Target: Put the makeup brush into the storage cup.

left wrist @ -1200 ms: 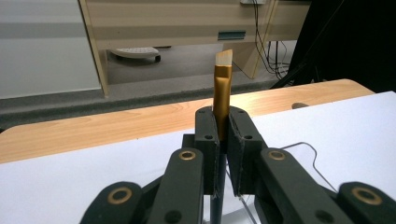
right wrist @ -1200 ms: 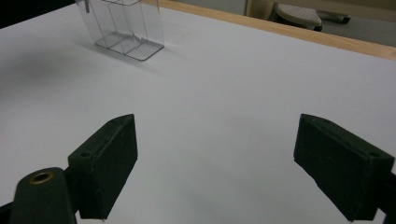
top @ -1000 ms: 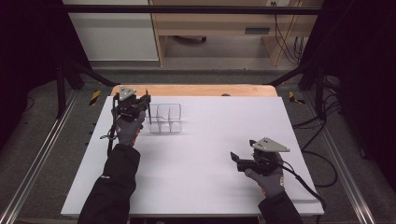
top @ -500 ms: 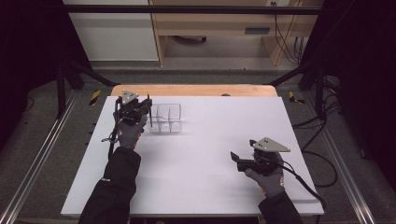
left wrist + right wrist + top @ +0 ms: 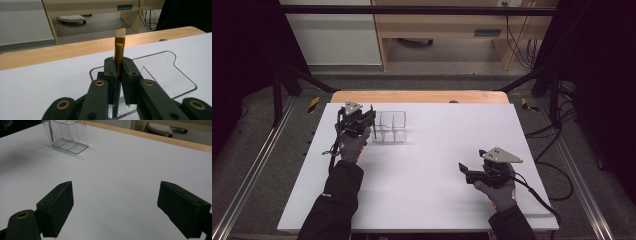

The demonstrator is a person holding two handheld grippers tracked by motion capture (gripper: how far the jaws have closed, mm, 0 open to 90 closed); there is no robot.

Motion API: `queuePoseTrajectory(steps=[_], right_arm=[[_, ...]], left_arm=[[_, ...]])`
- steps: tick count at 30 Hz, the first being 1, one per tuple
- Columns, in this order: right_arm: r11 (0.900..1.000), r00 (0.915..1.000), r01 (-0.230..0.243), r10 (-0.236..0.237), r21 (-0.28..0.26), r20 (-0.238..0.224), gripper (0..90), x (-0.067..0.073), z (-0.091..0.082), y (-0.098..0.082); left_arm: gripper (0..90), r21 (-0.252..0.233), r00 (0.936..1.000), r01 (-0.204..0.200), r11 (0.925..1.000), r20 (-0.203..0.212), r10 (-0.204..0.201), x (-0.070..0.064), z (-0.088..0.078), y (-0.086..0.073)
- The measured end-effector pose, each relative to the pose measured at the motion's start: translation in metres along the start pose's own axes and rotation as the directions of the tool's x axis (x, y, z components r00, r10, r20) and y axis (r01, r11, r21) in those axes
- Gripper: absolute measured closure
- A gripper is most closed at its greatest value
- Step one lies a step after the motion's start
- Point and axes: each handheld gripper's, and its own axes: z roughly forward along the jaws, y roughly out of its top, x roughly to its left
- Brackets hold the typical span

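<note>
A white table top [image 5: 427,170] with a wooden far edge; my left gripper [image 5: 119,72] has slid a little toward the clear organizer [image 5: 391,126], so the drop looks close; its jaws are clamped on a brush [image 5: 119,53], gold ferrule and pale bristles standing past the tips, long axis upright, handle below over a compartment; my right gripper [image 5: 122,208] rests well apart, jaws wide, nothing between them.

White table [image 5: 427,170]; wooden shelf [image 5: 437,30], perhaps a desk, behind.
</note>
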Motion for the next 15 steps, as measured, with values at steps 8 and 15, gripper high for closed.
queuePoseTrajectory(steps=[8, 15], right_arm=[[1.0, 1.0, -0.003, 0.003, -0.002, 0.0, 14.0, 0.0, 0.0, 0.0], [1.0, 1.0, -0.008, 0.008, -0.01, -0.001, 14.0, -0.001, -0.002, 0.002]], left_arm=[[68.4, -0.028, 0.9997, 0.011, 0.9995, 0.021, -0.01, 0.001, -0.012, 0.0], [48.7, -0.058, 0.9993, -0.015, 0.9982, 0.033, 0.017, -0.003, -0.031, 0.005]])
